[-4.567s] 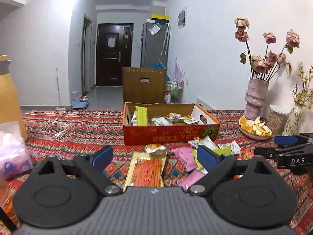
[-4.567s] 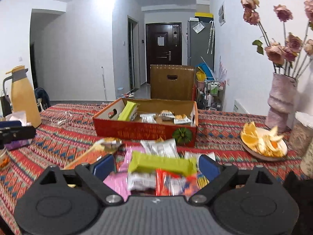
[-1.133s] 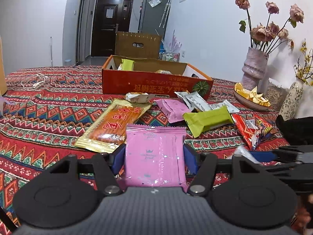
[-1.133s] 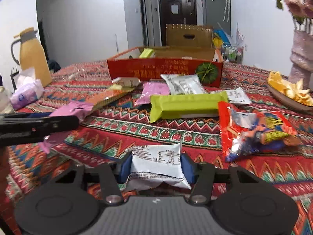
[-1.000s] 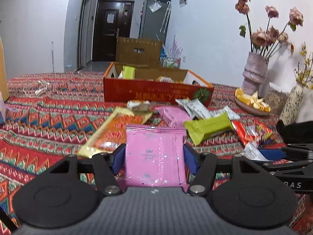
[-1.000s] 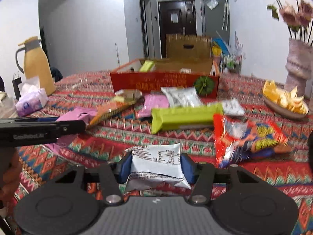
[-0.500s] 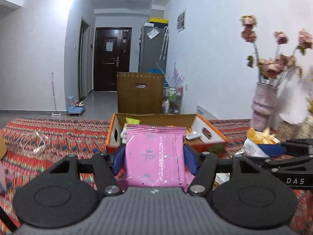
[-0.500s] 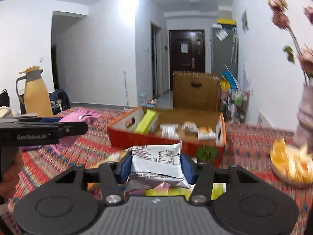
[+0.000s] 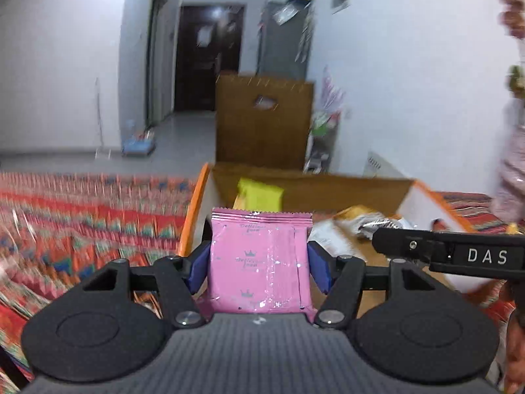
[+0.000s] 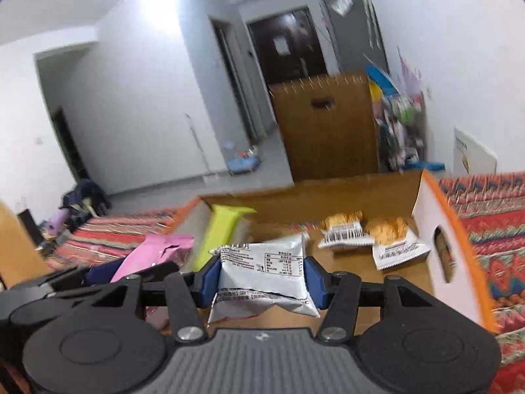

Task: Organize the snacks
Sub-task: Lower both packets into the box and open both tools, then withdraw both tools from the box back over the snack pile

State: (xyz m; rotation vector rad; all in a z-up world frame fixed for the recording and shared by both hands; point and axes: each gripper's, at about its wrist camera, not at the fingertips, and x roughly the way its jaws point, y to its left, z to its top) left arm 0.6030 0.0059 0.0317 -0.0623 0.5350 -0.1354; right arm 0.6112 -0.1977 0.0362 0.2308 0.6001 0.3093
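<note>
**Both grippers loaded, over the box**

Left gripper pinches a flat pink foil snack packet, held upright above the near-left edge of the open orange-rimmed cardboard box. Right gripper pinches a white crinkled snack packet with a printed label over the box interior. Already in the box: a yellow-green wrapped bar on the left, two small white-and-orange packets far right. Box sits on a red zigzag-patterned tablecloth. Beyond: tall brown cardboard panel, dark door, white walls. Frames motion-blurred.
</note>
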